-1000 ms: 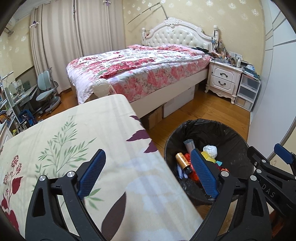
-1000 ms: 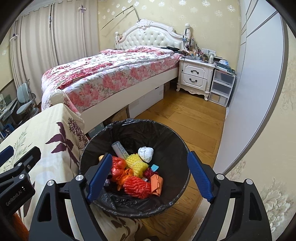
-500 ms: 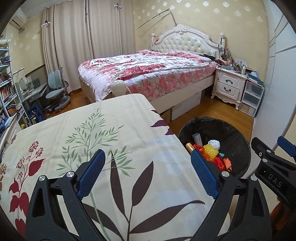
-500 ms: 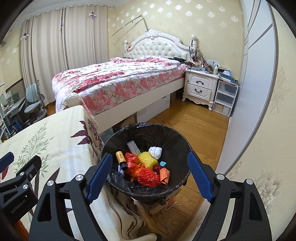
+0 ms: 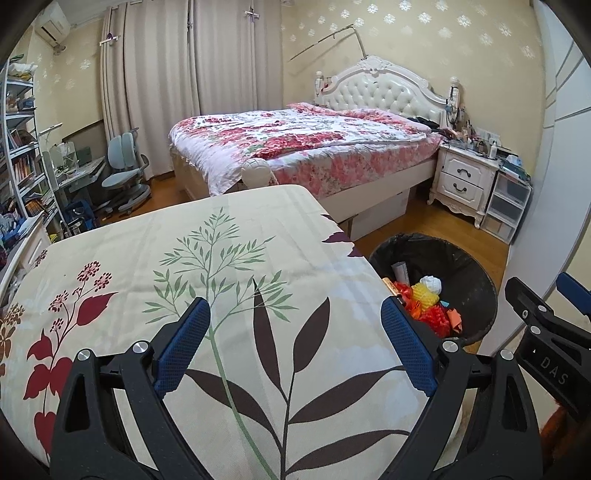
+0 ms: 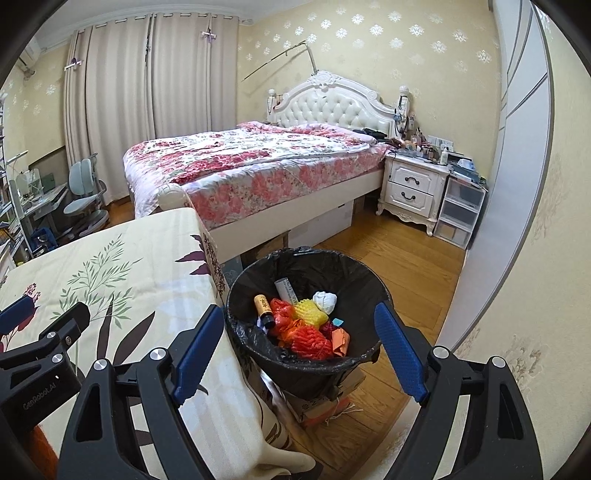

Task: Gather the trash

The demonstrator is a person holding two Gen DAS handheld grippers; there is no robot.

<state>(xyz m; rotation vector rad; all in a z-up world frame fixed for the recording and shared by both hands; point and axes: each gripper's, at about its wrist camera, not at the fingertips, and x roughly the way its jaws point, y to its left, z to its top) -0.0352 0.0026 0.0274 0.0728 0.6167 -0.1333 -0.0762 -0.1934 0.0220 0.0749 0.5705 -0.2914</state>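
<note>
One trash bin [image 6: 306, 332], black-lined, stands on the wood floor [image 6: 399, 258] just beside the table edge, resting on a cardboard box visible only in your right view. Contents: brown bottle [image 6: 264, 310], red netting [image 6: 310, 341], yellow foam net [image 6: 310, 312], white crumpled wad [image 6: 325, 301], orange scrap [image 6: 340, 340], grey tube [image 6: 285, 288].

Change from a second ago: both of your cameras have pulled back and risen; the bin sits lower and smaller in each view, and far more tablecloth shows in the left view.

Your left gripper [image 5: 295, 341]: jaws spread wide, nothing between them, above the tablecloth [image 5: 184, 258]. Your right gripper [image 6: 299, 350]: jaws equally wide, empty, framing the bin from above.

View differences: your left view shows the bin [image 5: 465, 273] partly hidden behind the table edge, plus the bookshelf [image 5: 22, 155] and air conditioner [image 5: 51, 27]; your right view shows the bin's full mouth.

Surroundings: cream leaf-print tablecloth; bed [image 6: 251, 166] with floral quilt; white nightstand [image 6: 413, 188]; plastic drawers [image 6: 460, 214]; desk chair [image 5: 123, 173]; closed curtains [image 6: 147, 103].
</note>
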